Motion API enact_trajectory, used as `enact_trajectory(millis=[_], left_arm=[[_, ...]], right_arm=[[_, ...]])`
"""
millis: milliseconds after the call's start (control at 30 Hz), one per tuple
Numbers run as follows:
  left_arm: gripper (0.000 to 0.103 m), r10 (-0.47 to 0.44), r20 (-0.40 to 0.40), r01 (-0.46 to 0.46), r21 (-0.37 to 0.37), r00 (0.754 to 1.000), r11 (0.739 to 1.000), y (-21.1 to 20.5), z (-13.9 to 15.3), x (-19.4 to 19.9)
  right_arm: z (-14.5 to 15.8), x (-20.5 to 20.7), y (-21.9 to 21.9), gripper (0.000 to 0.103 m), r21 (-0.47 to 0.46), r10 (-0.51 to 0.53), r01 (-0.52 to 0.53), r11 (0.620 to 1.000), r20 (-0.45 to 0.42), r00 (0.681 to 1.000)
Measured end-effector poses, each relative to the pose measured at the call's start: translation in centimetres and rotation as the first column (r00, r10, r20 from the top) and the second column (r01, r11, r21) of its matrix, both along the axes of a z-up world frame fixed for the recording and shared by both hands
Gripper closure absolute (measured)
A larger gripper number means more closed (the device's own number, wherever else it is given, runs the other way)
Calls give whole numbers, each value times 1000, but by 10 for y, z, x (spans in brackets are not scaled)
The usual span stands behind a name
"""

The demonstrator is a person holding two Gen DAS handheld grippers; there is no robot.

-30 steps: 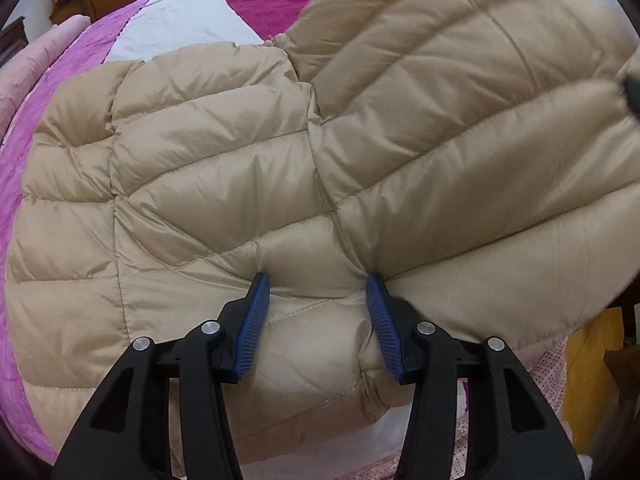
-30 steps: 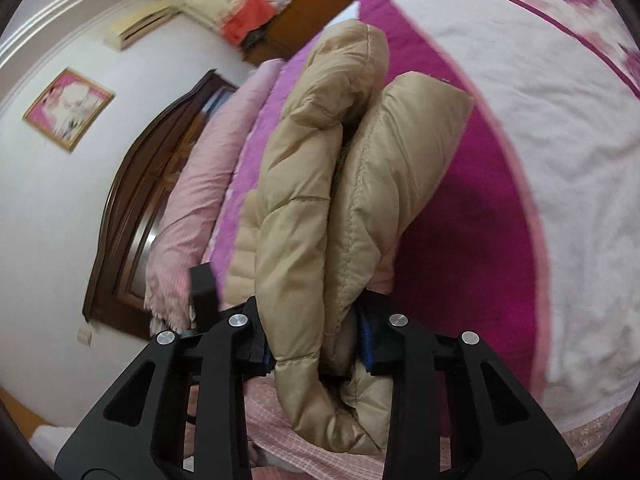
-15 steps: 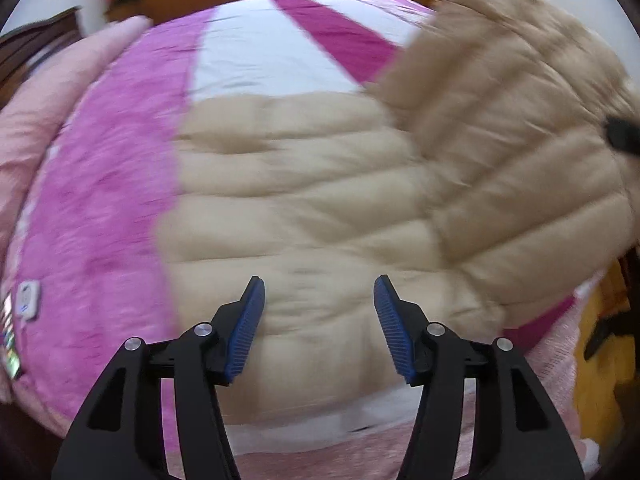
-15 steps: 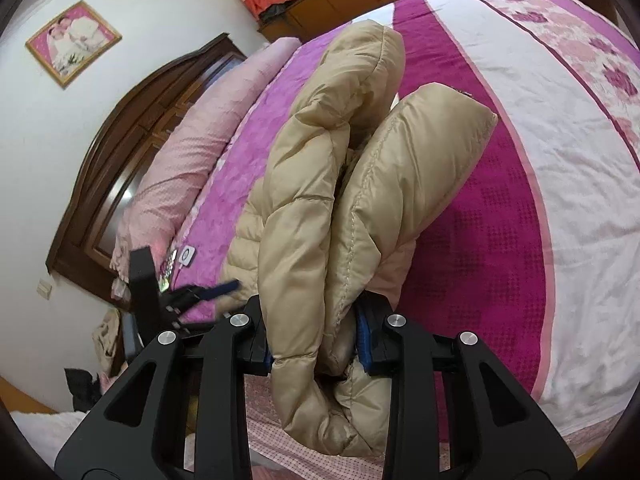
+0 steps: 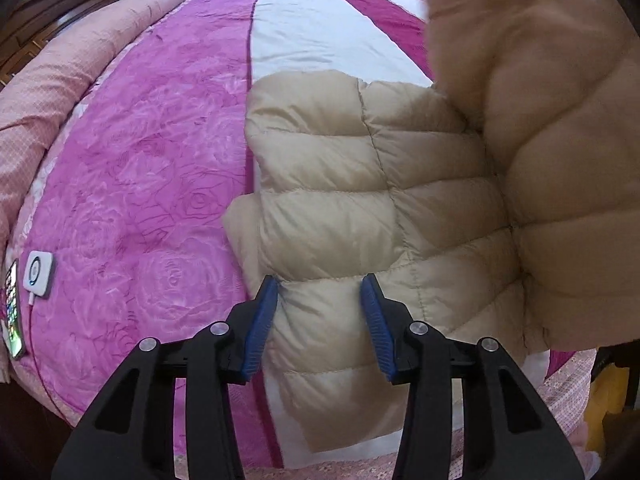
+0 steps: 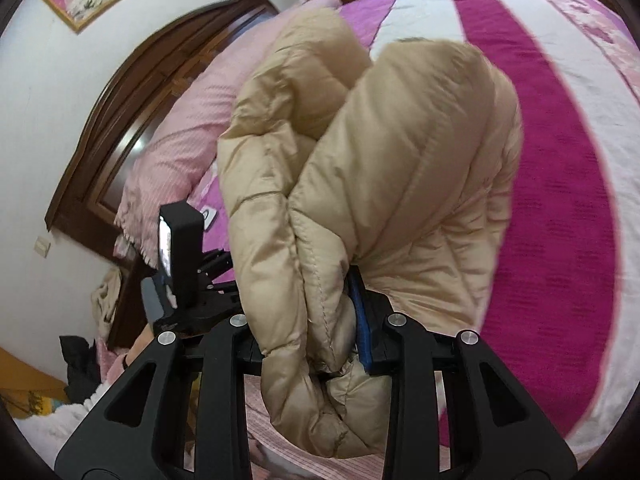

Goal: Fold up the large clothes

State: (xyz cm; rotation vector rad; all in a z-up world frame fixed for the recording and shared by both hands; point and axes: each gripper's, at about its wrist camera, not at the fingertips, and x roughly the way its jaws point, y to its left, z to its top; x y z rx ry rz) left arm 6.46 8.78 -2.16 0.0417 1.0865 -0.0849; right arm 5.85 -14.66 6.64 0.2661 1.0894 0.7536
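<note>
The left gripper (image 5: 319, 312) stands open, its blue pads (image 5: 260, 322) spread apart with nothing between them, poised over the near end of the jacket (image 5: 360, 200); whether the tips touch the quilting is hard to tell through the fisheye. Ahead of it the flat part of the jacket runs away along the bed (image 5: 140, 184), its long axis roughly in line with the fingers, its left edge lying on the magenta cover.

The right gripper (image 6: 310, 320) is clamped on a thick doubled bunch of the same jacket (image 6: 360, 184), which bulges up and over the jaws; only one blue pad (image 6: 360, 328) shows past the fabric. In the left view that lifted part looms at the right, blurred, above and beside the flat part, so the raised flap lies to the right of the left gripper and would probably come over toward the left to complete the fold.

The left gripper is the nearer one to the flat portion, well placed to pin it or take its near hem. A phone (image 5: 12, 312) and a white charger (image 5: 38, 274) lie at the far left edge of the bed, well apart from the jacket.
</note>
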Motion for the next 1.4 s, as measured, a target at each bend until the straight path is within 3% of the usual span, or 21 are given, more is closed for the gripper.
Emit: enact_trajectory(millis=[200,567,767,967,1067,1167,1400], left_arm=[[58,37,34,-38,17,999,999,28,17,-15],[57,116,65,-117,9,991,993,82,38,-43],[45,110,86,-105,-68,990,992,82,54,-42],[36,70,109,-53,-147,992,988,63,70,-36],[25,35,138,-10,-179,990,984,48,80,-34],[19,-8,140,36,-197,990,980,32,82,-28],[18,-64,69,73,-144,996,987,-10,64,0]], right_arm=[[-28,8,50,68,-74,58,-60,995,-32,998],[-83,13,101,47,-108,119,-129,986,-96,988],[-49,-10,94,32,-70,141,-145,987,-49,989],[-6,-26,60,29,-13,125,-125,992,0,992],[3,-29,34,29,-28,82,-81,996,36,996],[-1,-23,14,29,-84,12,-7,996,64,998],[-51,12,-33,30,-173,-156,161,972,43,987]])
